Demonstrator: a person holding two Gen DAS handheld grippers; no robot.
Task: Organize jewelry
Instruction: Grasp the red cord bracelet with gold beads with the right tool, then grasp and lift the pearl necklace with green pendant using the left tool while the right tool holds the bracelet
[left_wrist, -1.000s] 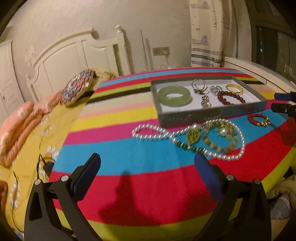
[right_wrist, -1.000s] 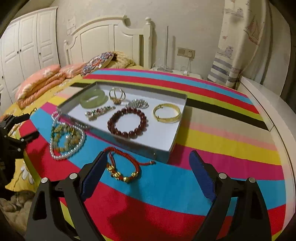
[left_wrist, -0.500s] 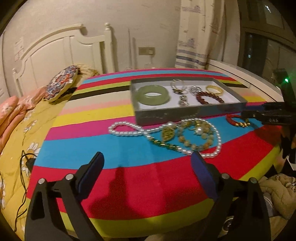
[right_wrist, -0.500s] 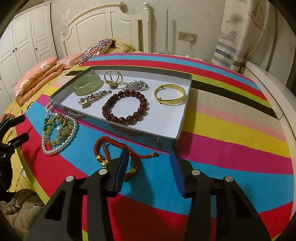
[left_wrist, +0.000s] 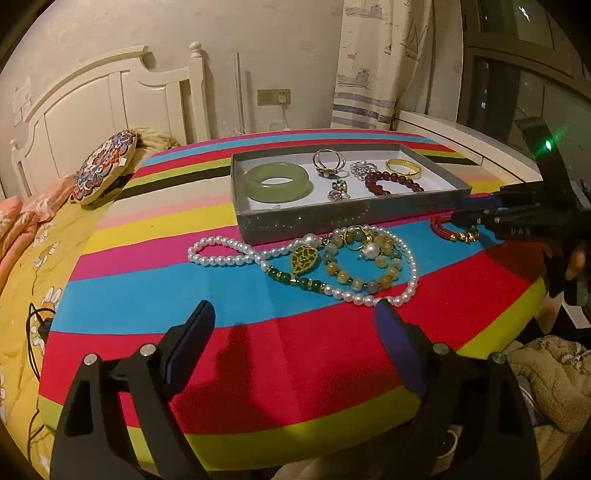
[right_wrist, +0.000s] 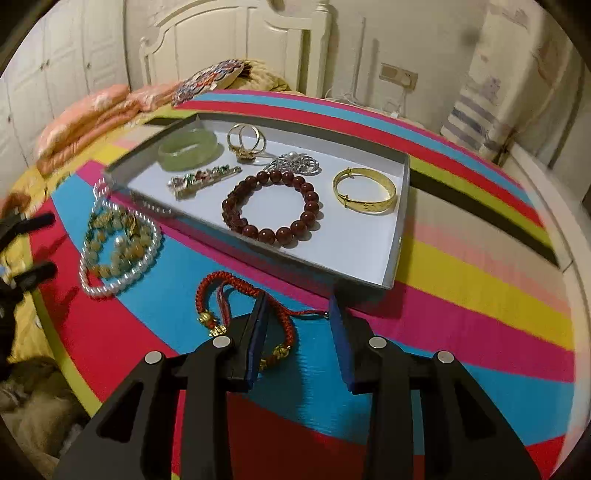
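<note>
R hand-held gripper (right_wrist: 297, 314) jaws just been closing, part-open astride red cord bracelet (right_wrist: 243, 310), near bed (right_wrist: 480, 295) edge; L hand-held gripper (left_wrist: 293, 328) open, empty.

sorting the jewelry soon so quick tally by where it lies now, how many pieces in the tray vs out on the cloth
In the tray: 6 (jade bangle, gold rings, silver brooch, gem clip, dark red bead bracelet, gold bangle)
On the cloth: 2 (necklace pile, red cord bracelet)
Total: 8

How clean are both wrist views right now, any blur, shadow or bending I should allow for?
Left wrist: sharp, warm dim light, the gripper's shadow on the striped cloth. Right wrist: smeared at the edges, sharp on the tray. Both views bend straight lines.
</note>
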